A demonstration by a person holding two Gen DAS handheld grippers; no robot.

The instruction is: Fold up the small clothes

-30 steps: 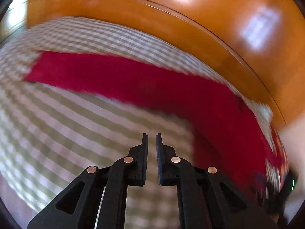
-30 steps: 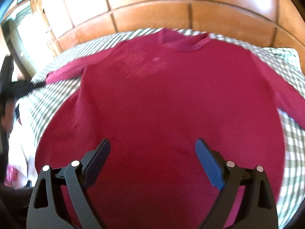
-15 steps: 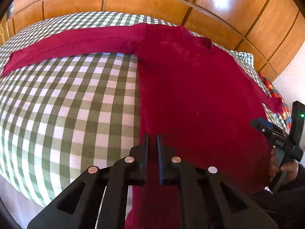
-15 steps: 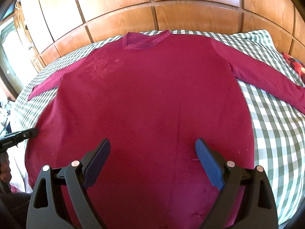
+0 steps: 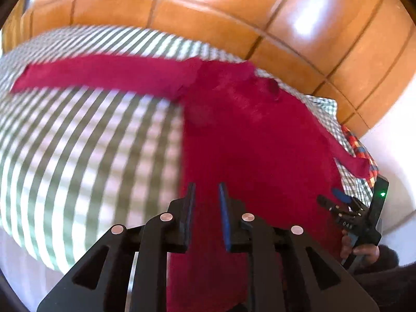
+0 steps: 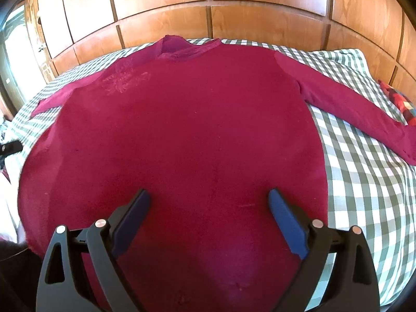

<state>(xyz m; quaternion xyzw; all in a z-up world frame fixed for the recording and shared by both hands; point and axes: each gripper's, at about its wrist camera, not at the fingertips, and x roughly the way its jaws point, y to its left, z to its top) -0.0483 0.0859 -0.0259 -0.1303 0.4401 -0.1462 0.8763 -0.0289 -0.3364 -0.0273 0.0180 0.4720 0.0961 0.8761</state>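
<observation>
Left tongs (image 5: 205, 189): I see the jaws a small way apart, just opening, nothing between them; they hang over the sweater's left edge.
Right tongs (image 6: 209, 200): I see them spread wide and empty above the lower body of the sweater.
Sweater (image 6: 182, 130): dark red, flat on the checked bedcover (image 6: 364, 182), neck at 12 o'clock, sleeves out toward 9 and 3.
Headboard (image 6: 260, 0): wooden panels behind the bed.
Hand (image 5: 360, 247): holds the right tongs' grip at 4 o'clock in my left view.
</observation>
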